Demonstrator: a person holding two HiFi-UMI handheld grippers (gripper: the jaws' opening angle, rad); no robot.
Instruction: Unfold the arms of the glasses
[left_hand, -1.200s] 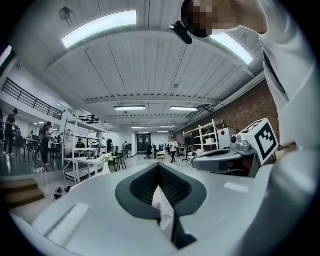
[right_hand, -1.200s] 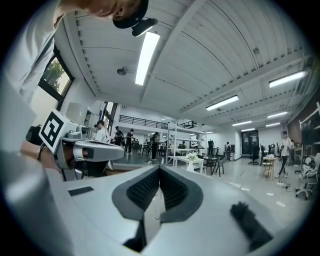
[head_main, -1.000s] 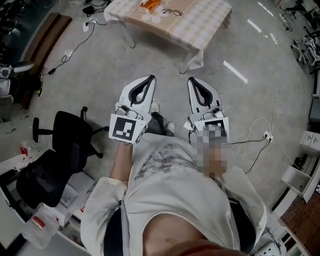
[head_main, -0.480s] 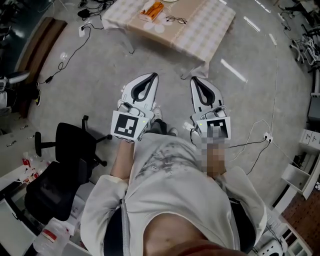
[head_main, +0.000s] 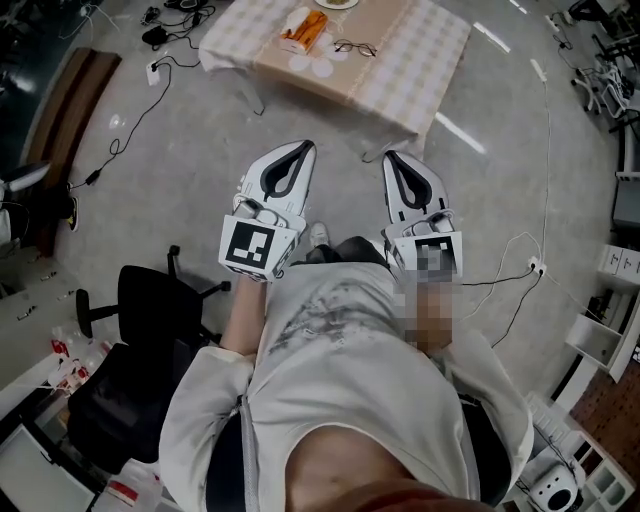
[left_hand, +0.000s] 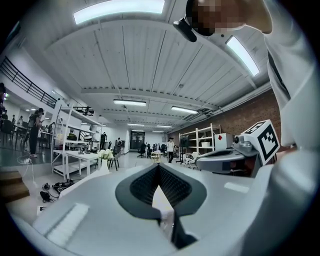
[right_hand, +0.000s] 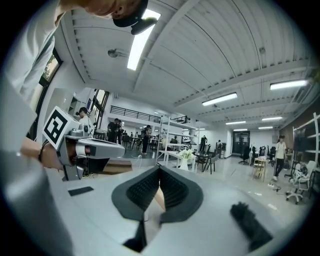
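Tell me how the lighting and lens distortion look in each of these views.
Head view: even light, glare streaks on the floor, glasses small but clear. Left gripper view: heavy fisheye, dark corners, ceiling light blown out. Right gripper view: same fisheye, strip light glaring, foreground soft.

Ahead of me stands the cloth-covered bench (head_main: 412, 68) — on it lie the glasses (head_main: 354, 47), an orange packet (head_main: 303, 29) near them.

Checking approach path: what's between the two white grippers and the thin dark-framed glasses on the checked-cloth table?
Head view: between the left gripper, right gripper and the glasses lie only bare grey floor and checked tablecloth.
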